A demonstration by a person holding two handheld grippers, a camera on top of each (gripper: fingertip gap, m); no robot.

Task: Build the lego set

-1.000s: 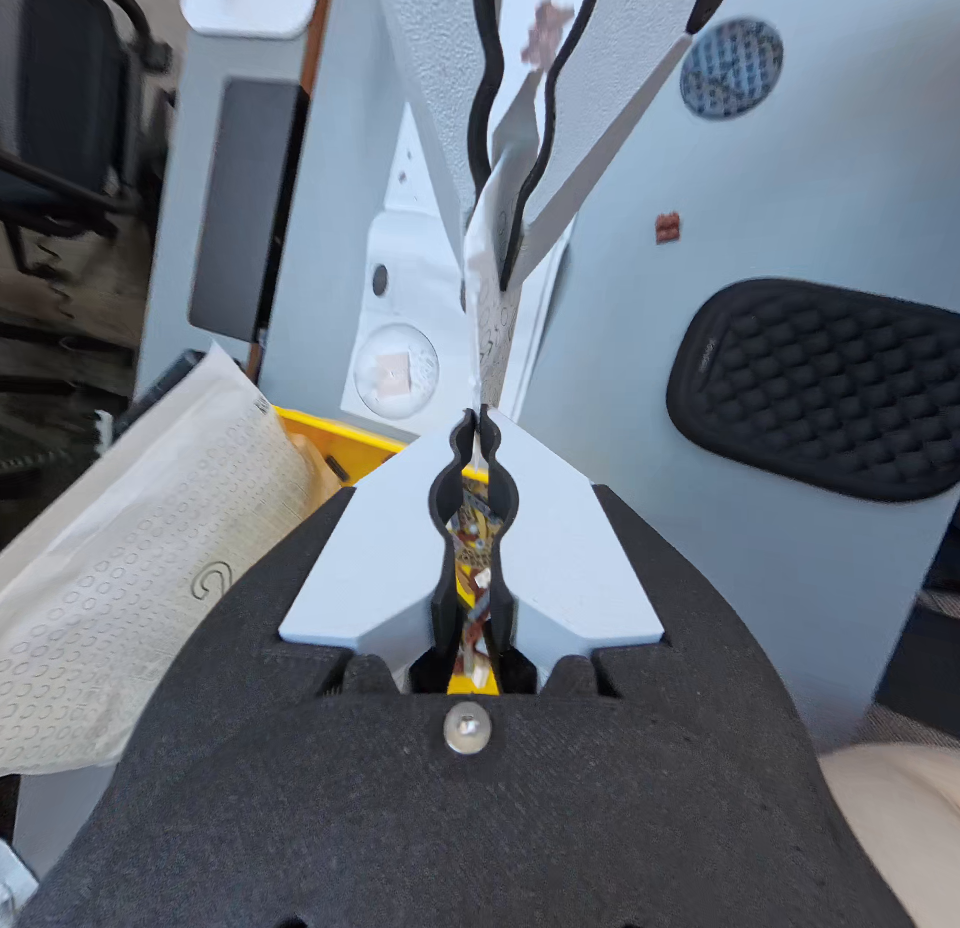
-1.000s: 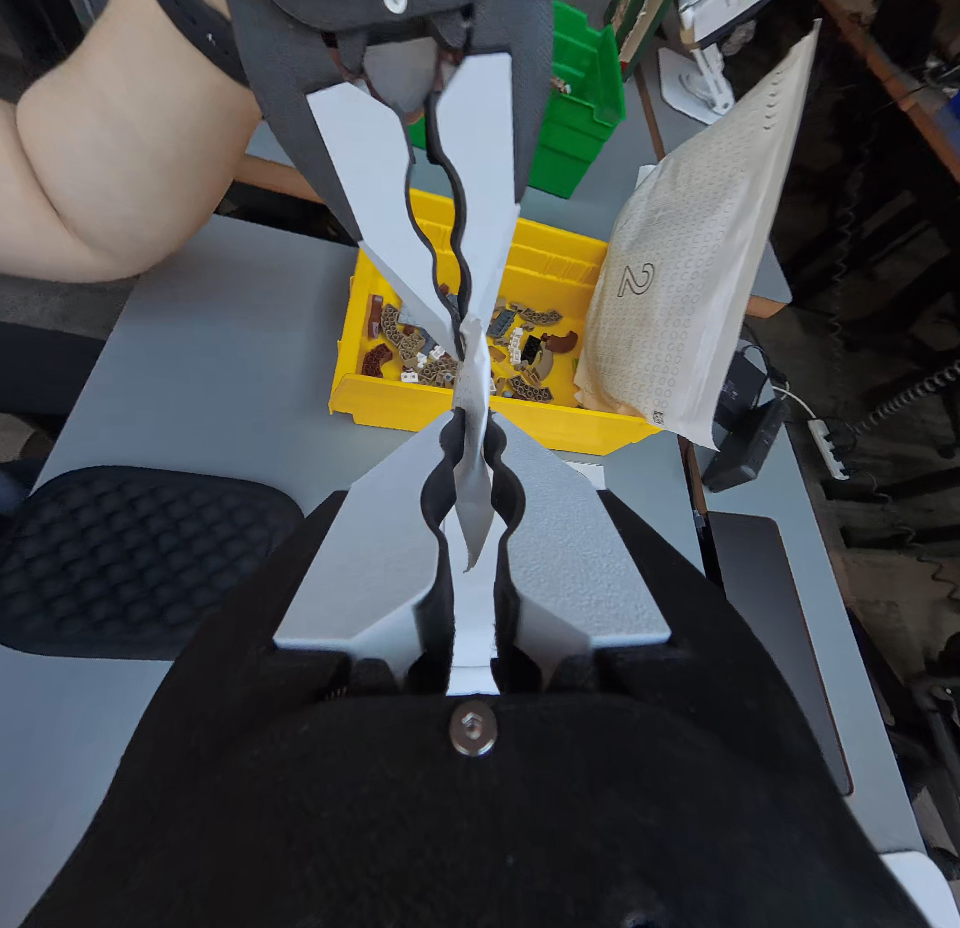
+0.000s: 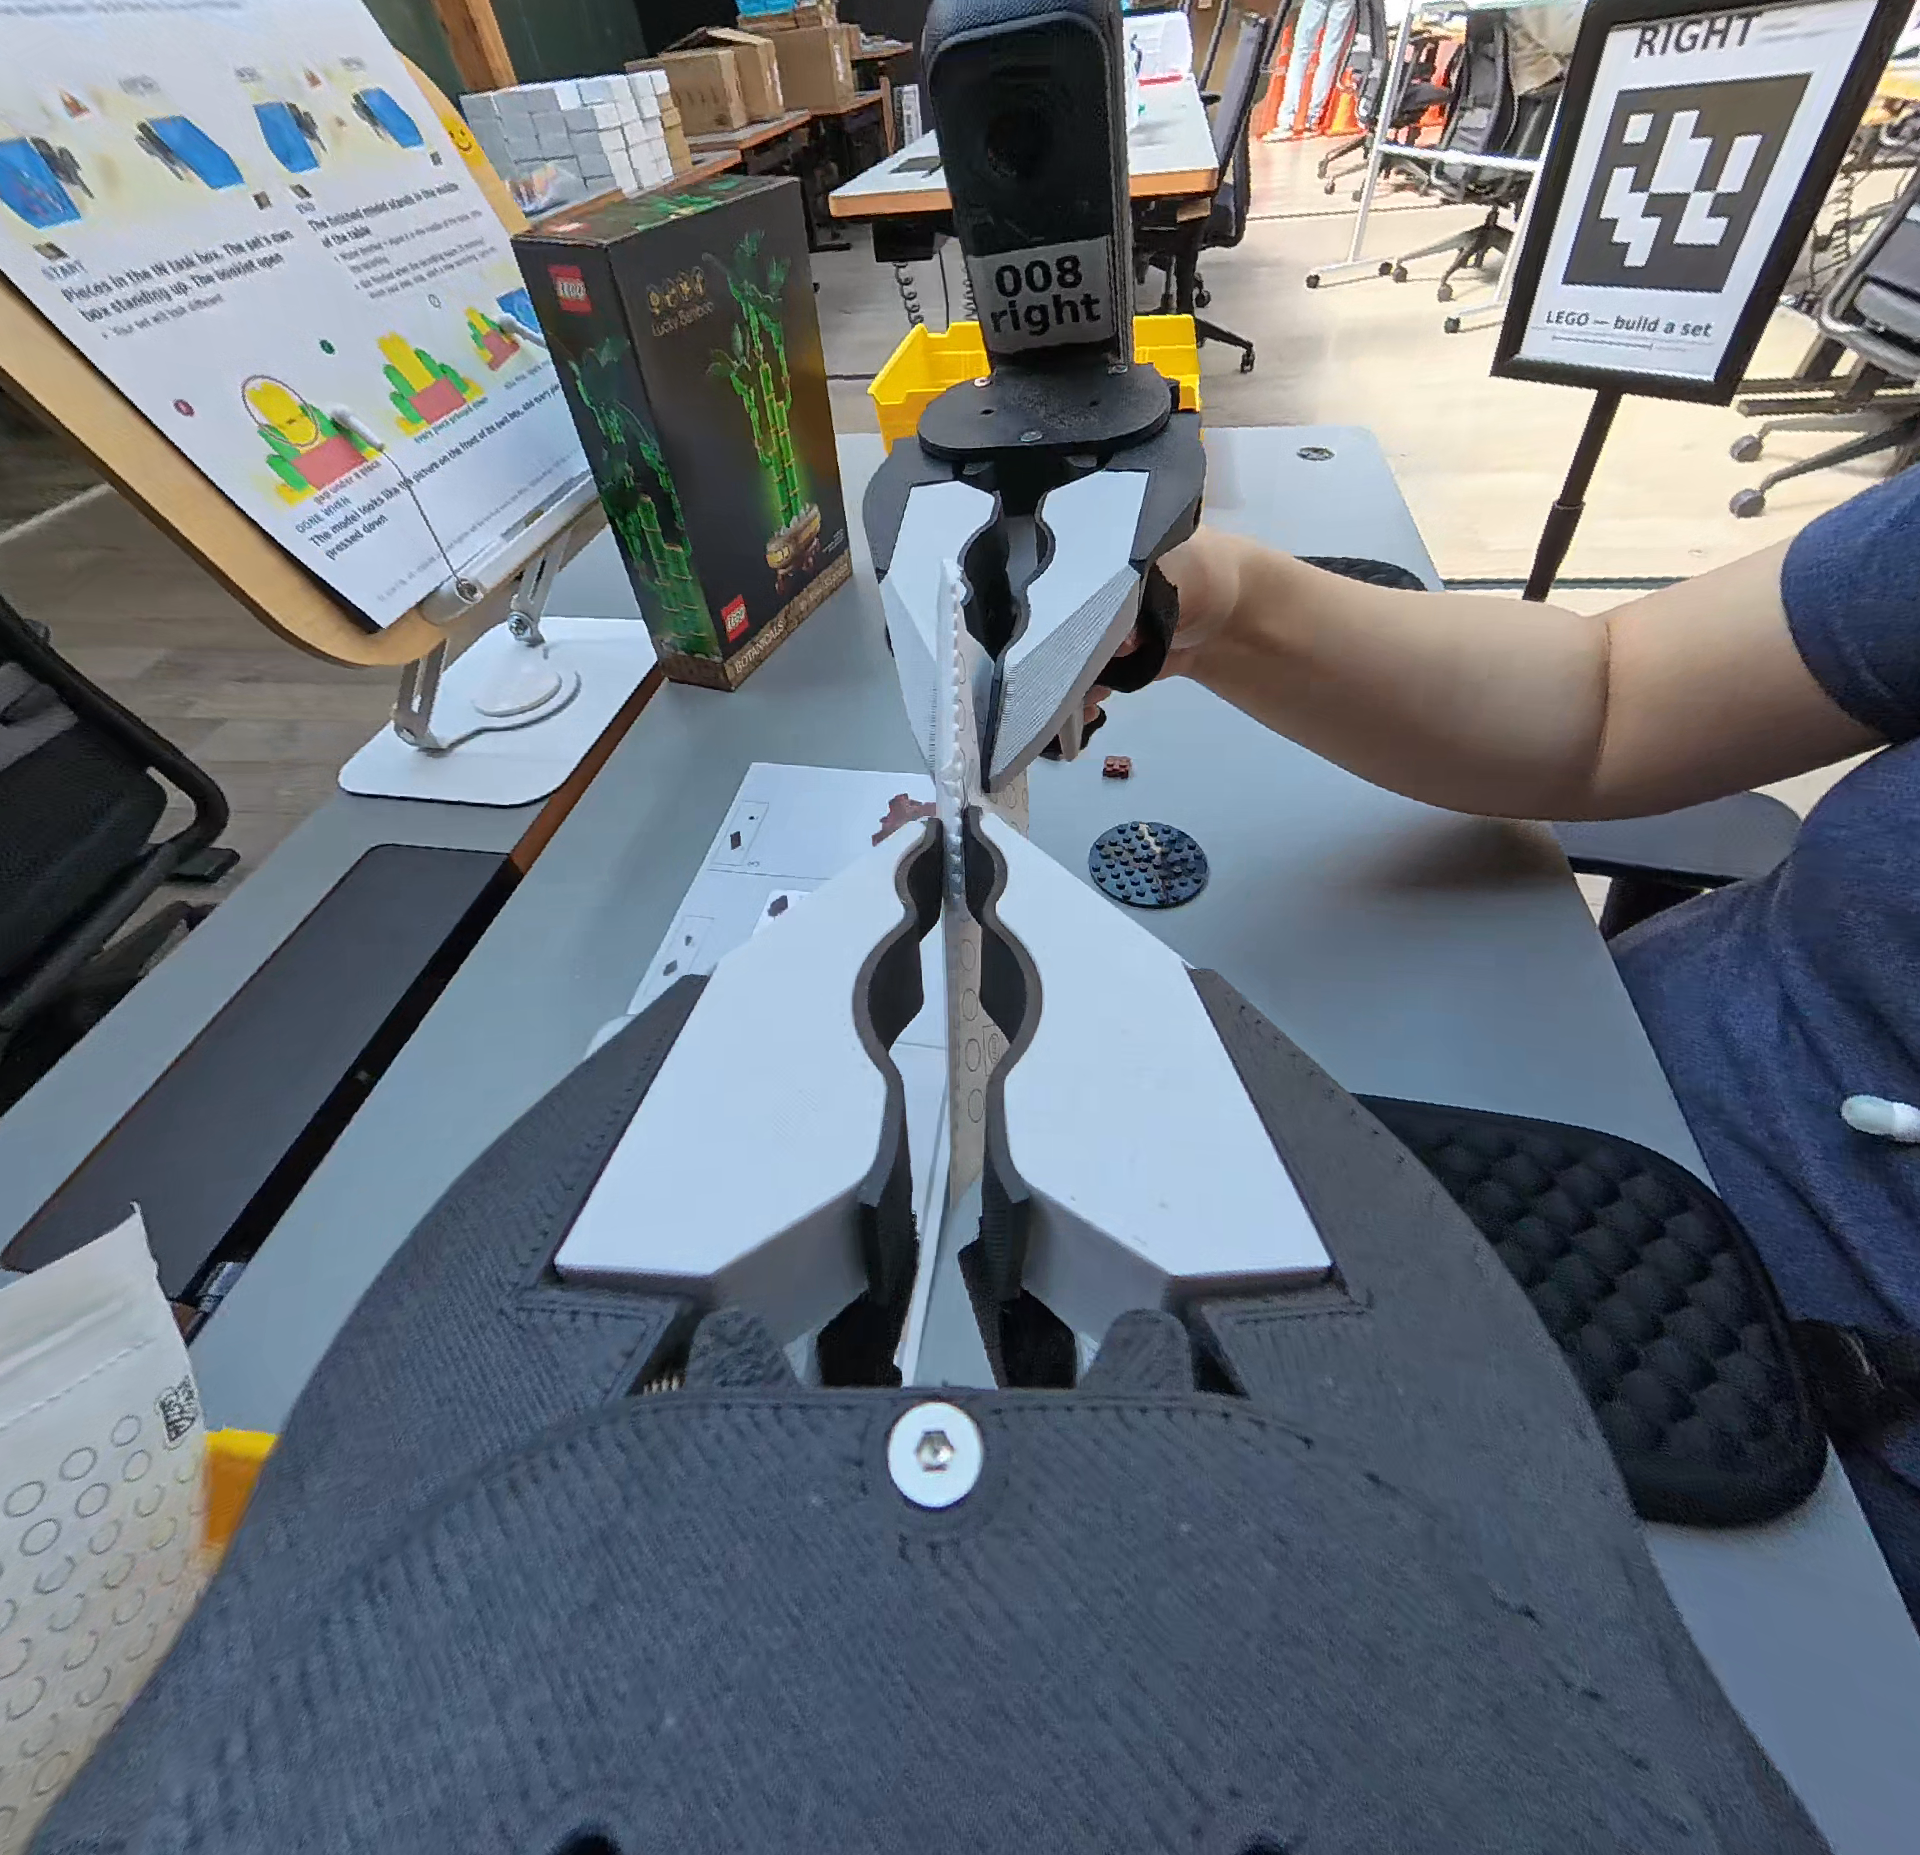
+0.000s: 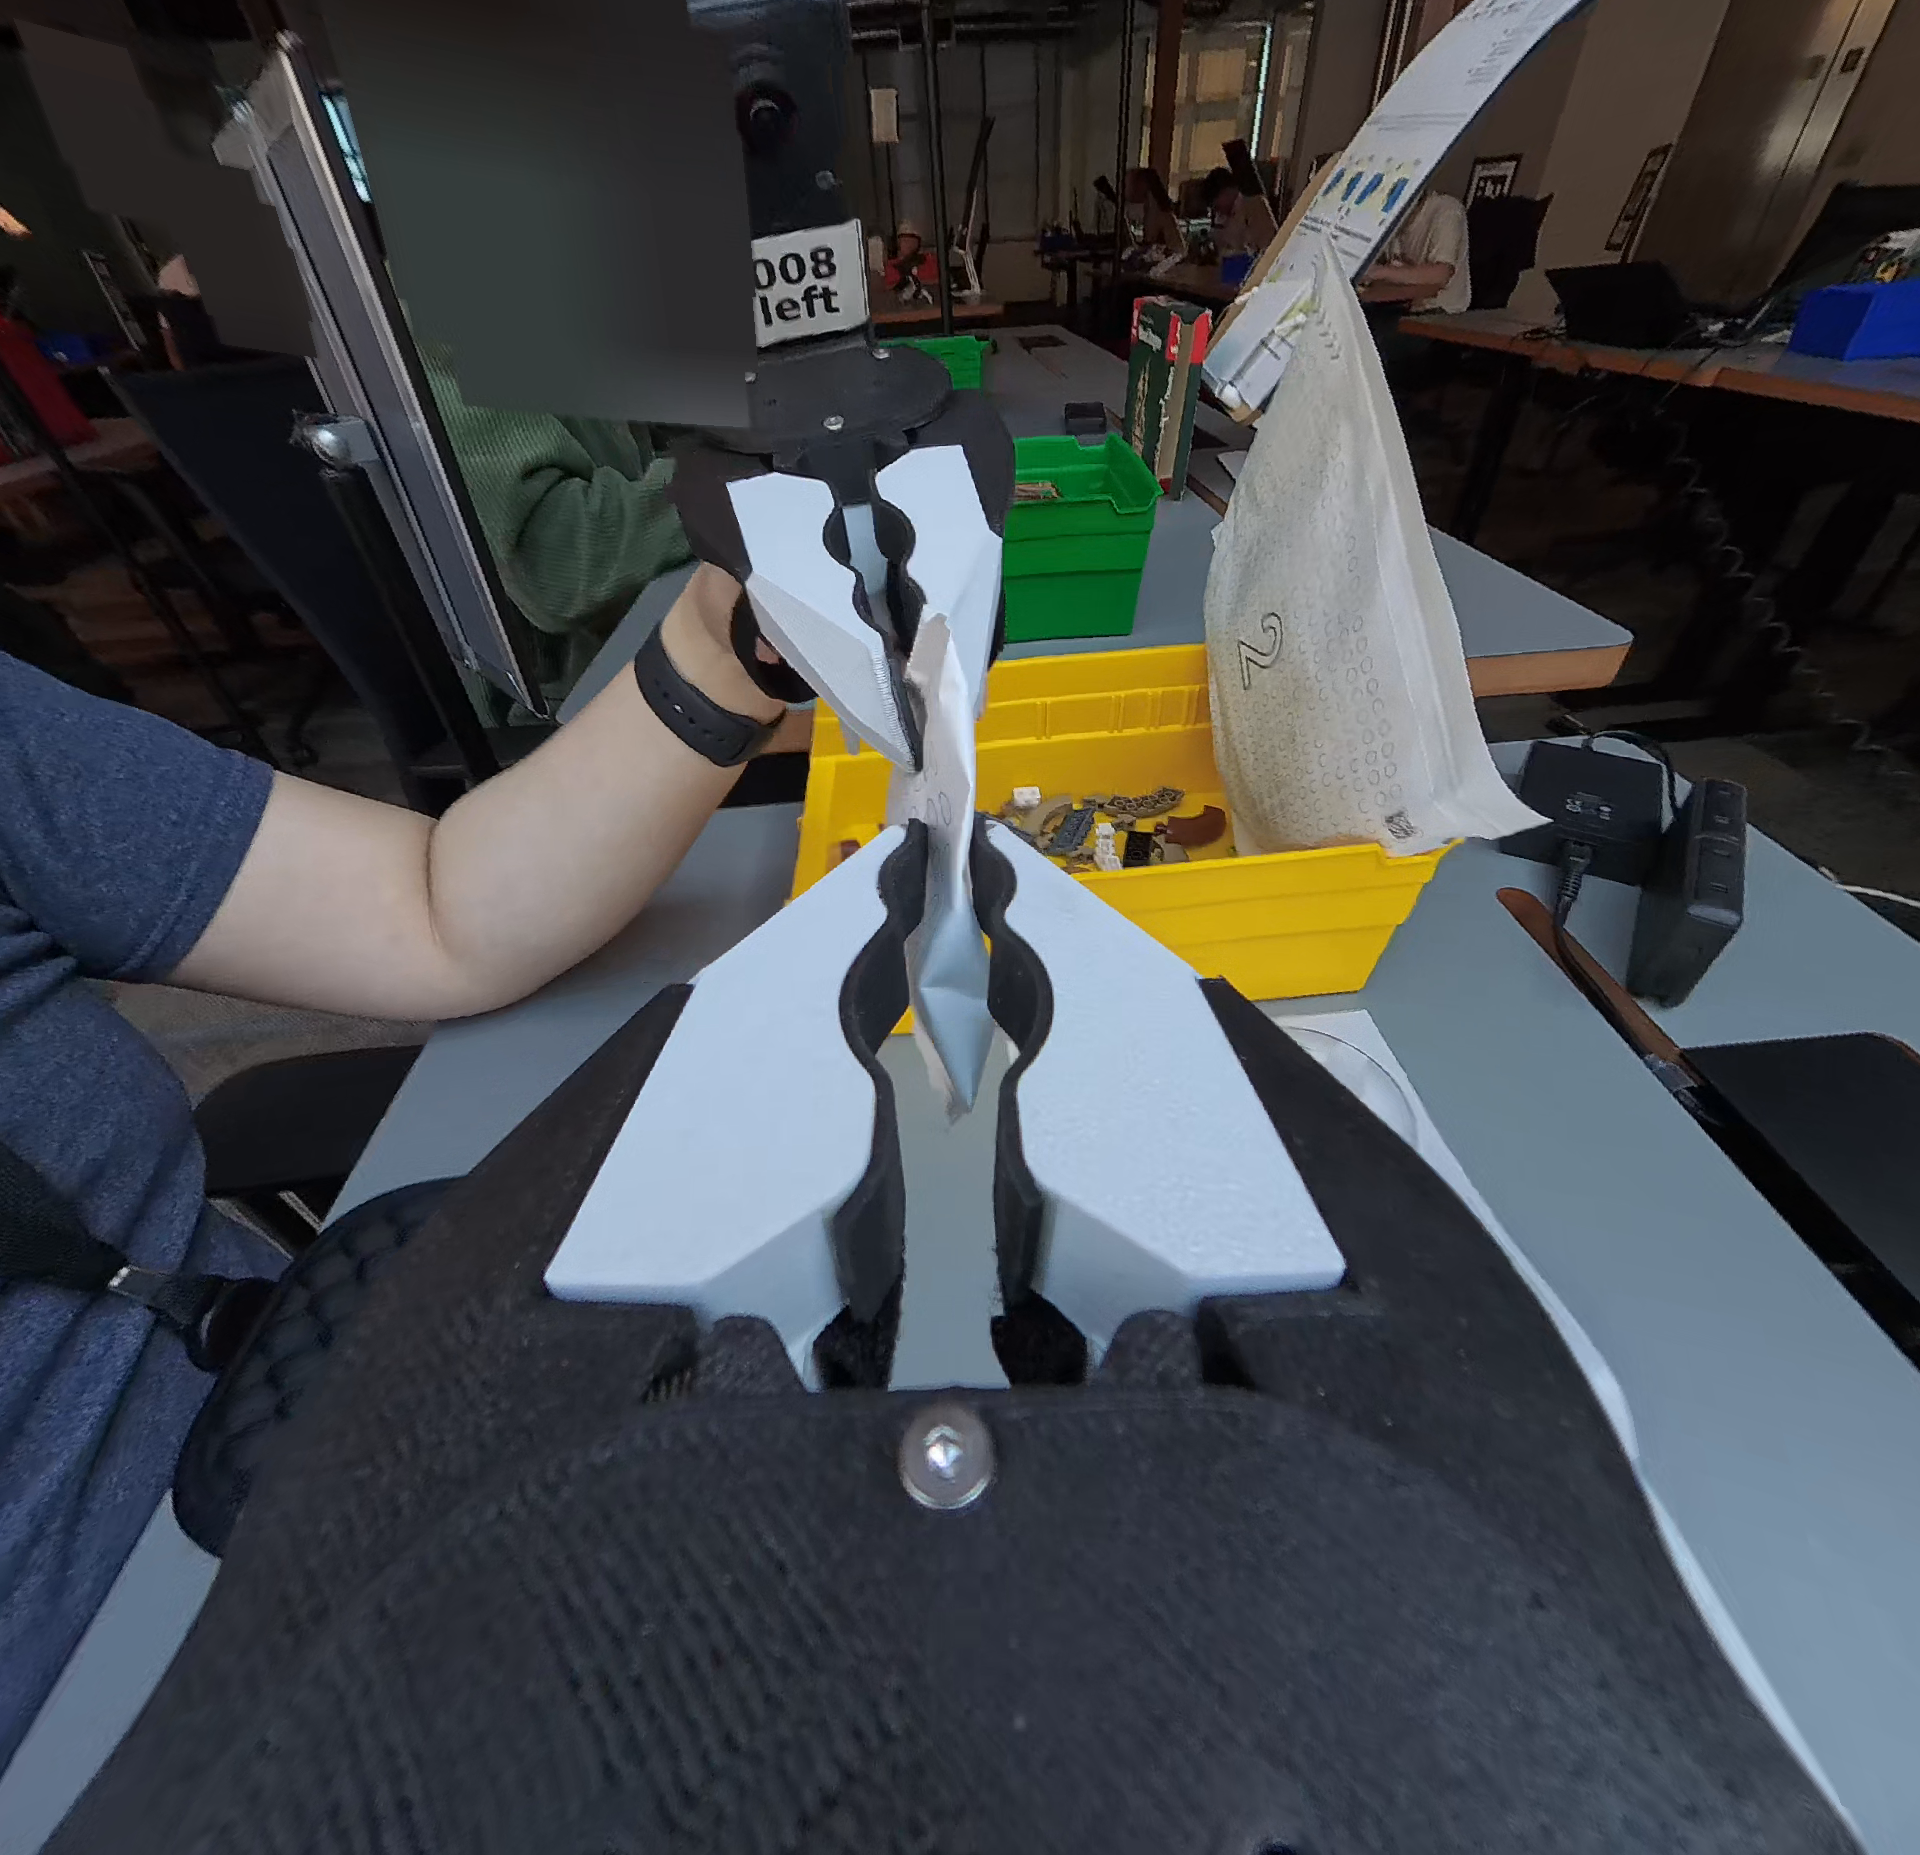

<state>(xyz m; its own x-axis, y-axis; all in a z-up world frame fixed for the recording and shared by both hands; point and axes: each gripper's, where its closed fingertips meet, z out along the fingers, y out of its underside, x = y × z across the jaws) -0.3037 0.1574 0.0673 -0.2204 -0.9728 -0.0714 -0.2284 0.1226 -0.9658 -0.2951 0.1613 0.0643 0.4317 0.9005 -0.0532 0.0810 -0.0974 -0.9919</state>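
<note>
Two hand-held grippers meet at the centre of both views, the left hand-held gripper [image 3: 961,849] and the right hand-held gripper [image 4: 945,849] each clamped on the same white paper bag [image 4: 940,766], which hangs pinched edge-on between them in mid-air. The bag looks flat and crumpled, probably emptied, though I cannot tell whether any piece remains inside. A risk, as I judge it: if they pull apart unevenly the paper could tear abruptly or slip from one grip, and a leftover piece could drop outside the yellow bin [image 4: 1299,922] and skitter off the table [image 3: 1351,932]. Behind the bag in the right wrist view, that bin holds the loose brown, tan and white pieces [image 4: 1101,834], with a second, numbered paper bag [image 4: 1340,662] standing at its right end. In the left wrist view, a round black plate [image 3: 1148,863] and one small brown piece [image 3: 1117,766] lie right of centre on the grey table, an open instruction booklet [image 3: 769,870] left of centre, the set's box [image 3: 686,423] upright further back, and a padded black wrist rest [image 3: 1621,1317] at lower right. Beyond lies an open workshop with desks and chairs.
</note>
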